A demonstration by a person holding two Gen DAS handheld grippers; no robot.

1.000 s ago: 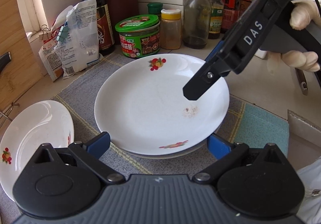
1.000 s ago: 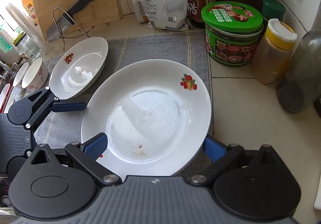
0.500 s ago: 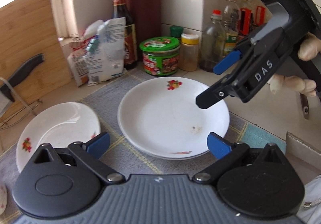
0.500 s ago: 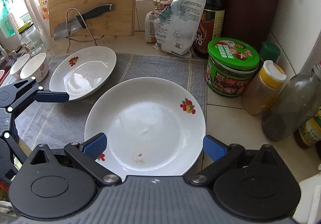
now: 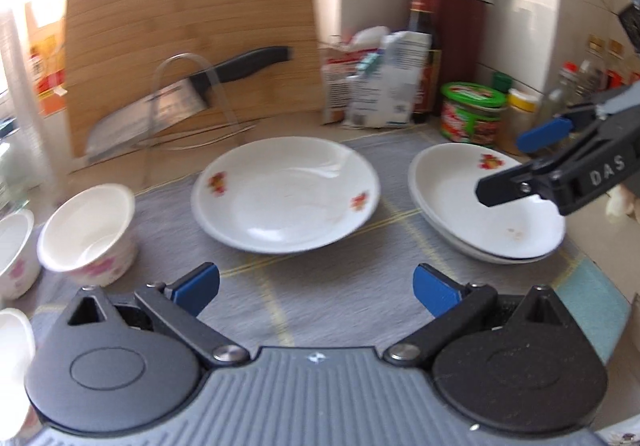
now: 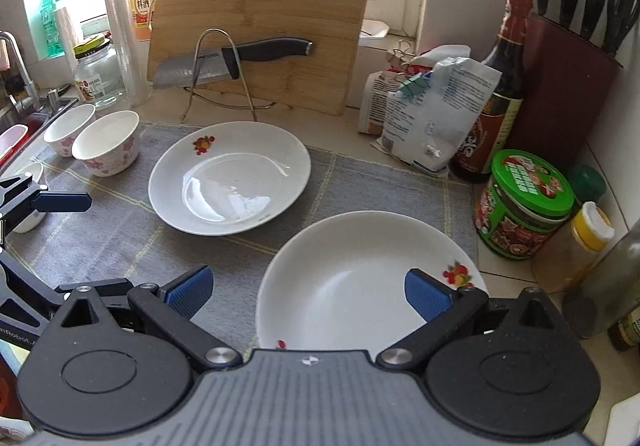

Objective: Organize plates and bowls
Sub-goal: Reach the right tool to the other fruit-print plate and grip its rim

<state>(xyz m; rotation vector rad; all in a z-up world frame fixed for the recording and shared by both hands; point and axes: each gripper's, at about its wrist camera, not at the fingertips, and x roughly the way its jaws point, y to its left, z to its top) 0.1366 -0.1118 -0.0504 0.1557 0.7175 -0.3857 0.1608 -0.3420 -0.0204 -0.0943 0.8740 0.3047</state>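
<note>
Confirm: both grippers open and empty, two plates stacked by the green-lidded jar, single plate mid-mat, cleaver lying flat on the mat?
Not the cleaver: the right wrist view shows it propped in a wire rack against the cutting board, off the mat. The rest stands.

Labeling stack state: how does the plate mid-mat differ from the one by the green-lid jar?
The middle plate lies alone on the mat; the plate by the jar tops a second plate, rim visible beneath in the left wrist view. The middle plate looks clean; the other has a brownish smear. Both are white with fruit decals.
</note>
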